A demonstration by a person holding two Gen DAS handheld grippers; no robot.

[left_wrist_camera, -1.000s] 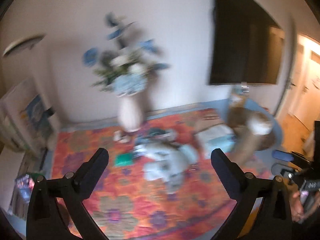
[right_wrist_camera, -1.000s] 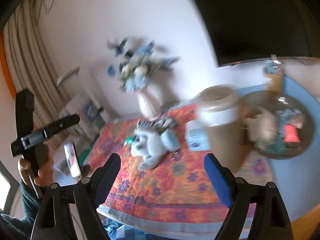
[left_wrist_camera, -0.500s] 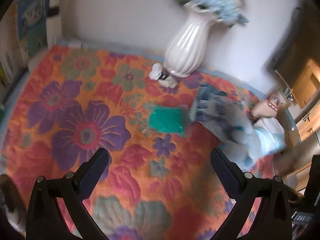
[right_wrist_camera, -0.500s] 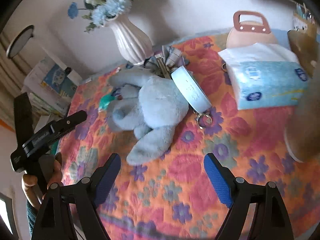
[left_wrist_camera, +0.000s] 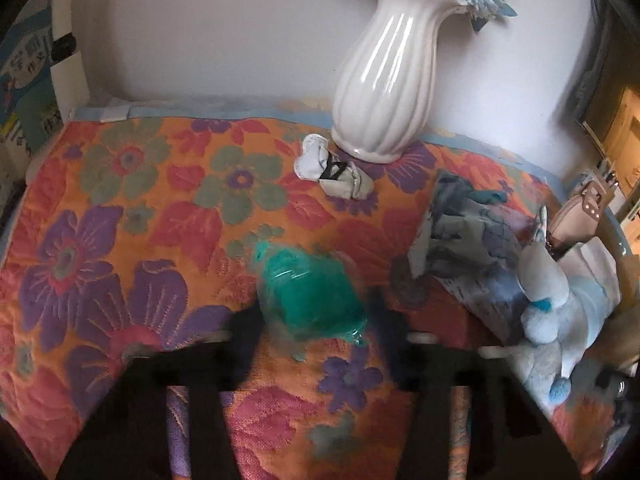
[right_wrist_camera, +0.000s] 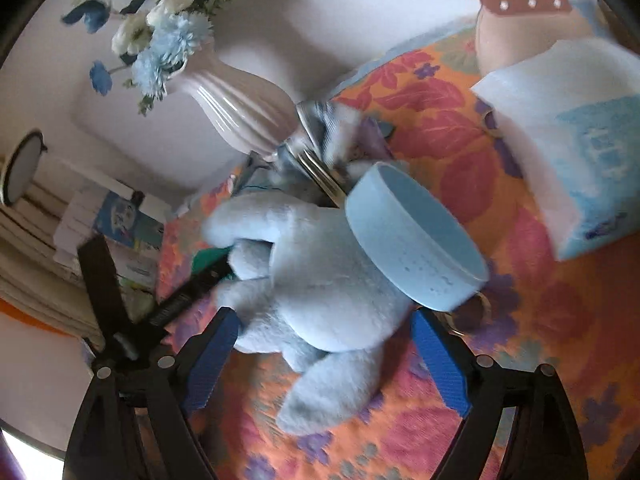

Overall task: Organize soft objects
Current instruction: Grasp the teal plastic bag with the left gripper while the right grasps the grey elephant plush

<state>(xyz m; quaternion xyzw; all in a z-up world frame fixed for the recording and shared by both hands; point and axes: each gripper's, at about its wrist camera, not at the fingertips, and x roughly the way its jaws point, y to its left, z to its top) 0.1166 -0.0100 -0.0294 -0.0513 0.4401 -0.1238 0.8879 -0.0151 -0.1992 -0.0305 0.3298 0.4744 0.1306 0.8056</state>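
Plush toy (right_wrist_camera: pixel 320 276) between spread claw (right_wrist_camera: pixel 324 356)

Left gripper (left_wrist_camera: pixel 316 332) low over floral cloth (left_wrist_camera: pixel 120 208), teal packet (left_wrist_camera: pixel 312 292) between its fingers.
Fingers blurred, so contact with the packet can't be told. White ribbed vase (left_wrist_camera: pixel 386 76) stands at the back by the wall, small white and grey bundle (left_wrist_camera: pixel 332 168) just beside its base. Light-blue plush toy (left_wrist_camera: pixel 560 304) lies at right, against a grey-blue cloth item (left_wrist_camera: pixel 468 232).
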